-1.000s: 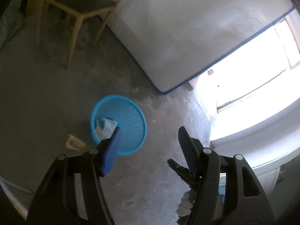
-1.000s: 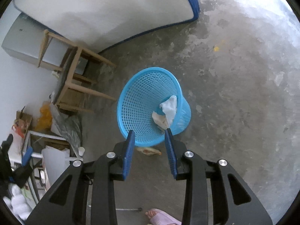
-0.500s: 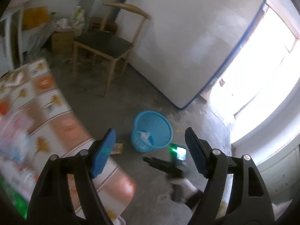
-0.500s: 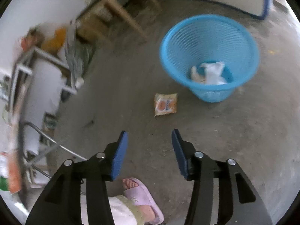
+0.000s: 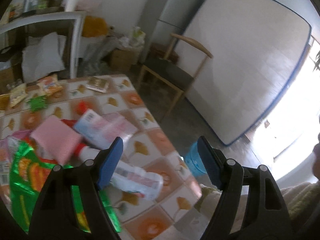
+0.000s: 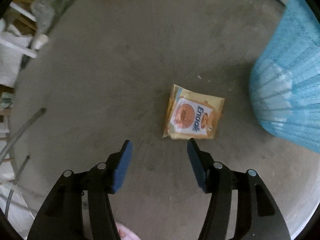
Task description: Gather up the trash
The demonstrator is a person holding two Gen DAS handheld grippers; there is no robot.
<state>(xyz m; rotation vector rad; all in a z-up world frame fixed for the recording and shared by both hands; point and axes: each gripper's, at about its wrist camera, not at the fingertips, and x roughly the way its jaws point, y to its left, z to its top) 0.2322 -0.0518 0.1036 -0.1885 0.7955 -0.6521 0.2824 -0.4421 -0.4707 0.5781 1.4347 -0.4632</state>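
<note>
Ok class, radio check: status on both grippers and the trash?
Right gripper open, just widened, above snack packet on floor beside blue basket. Left gripper open, empty, over littered table. Nothing blocking.

Grey concrete floor, white wall, mattress leaning upright, wooden chair, fridge, bright window at right.

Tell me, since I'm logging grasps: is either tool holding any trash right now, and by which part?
Nothing is held. The right tool has just been opening above the snack packet on the floor; the left tool is open over the table.
</note>
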